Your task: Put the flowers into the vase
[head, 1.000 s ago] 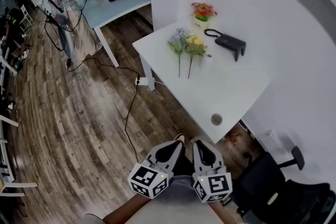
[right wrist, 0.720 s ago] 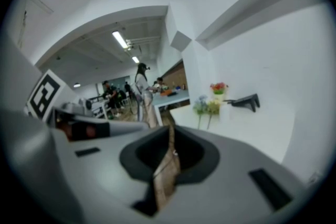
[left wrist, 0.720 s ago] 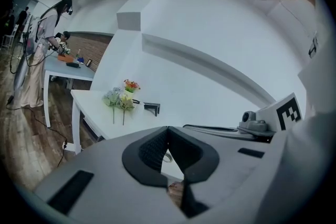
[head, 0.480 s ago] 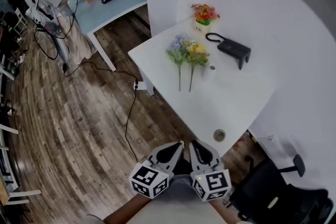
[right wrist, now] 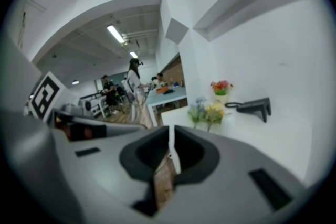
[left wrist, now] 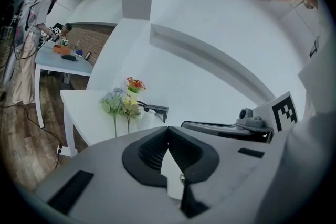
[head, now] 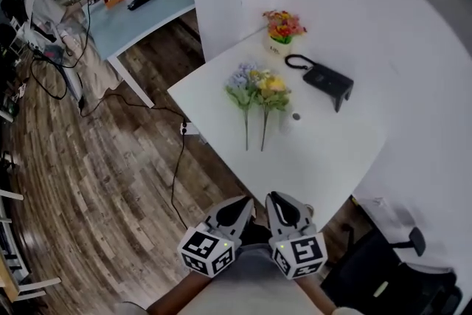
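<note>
not started | blue and yellow fake flowers lay on white worktop beside small pale vase | I had left tool and right tool clenched, empty

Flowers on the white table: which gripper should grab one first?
Right, marginally: the yellow artificial flower lies toward the right gripper, nearer the pale vase. Both grippers are shut, short of the white table.

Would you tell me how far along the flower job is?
Done: nothing; the blue flowers and yellow flowers lie on the white table beside the vase. In hand: nothing; left gripper and right gripper are shut and empty, short of the table. Left: both stems into the vase.
</note>
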The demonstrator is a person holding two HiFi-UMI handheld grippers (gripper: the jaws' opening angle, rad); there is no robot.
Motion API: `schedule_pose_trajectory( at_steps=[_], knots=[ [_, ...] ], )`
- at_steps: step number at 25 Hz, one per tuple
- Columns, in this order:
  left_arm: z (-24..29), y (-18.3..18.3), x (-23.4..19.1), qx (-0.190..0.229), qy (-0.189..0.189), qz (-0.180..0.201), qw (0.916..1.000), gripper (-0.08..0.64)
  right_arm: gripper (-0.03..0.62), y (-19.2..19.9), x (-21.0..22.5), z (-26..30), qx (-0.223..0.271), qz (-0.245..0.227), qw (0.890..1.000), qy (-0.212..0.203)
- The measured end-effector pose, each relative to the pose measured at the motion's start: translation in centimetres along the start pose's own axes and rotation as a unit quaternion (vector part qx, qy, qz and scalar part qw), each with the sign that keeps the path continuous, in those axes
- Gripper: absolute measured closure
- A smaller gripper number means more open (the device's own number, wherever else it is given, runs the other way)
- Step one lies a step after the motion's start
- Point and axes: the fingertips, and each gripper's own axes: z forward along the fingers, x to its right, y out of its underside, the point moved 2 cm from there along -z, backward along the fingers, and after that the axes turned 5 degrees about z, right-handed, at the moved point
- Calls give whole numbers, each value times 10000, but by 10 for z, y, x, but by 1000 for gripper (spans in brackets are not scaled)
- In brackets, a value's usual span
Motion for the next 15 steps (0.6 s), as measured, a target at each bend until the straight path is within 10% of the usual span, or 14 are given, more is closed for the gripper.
schedule_pose_trajectory(
  at_steps=[15],
  knots=[
    [35, -42, -76, -101, 210, -3, 9997, 545, 566, -22, 0, 74, -17, 307, 9987, 414]
  ],
)
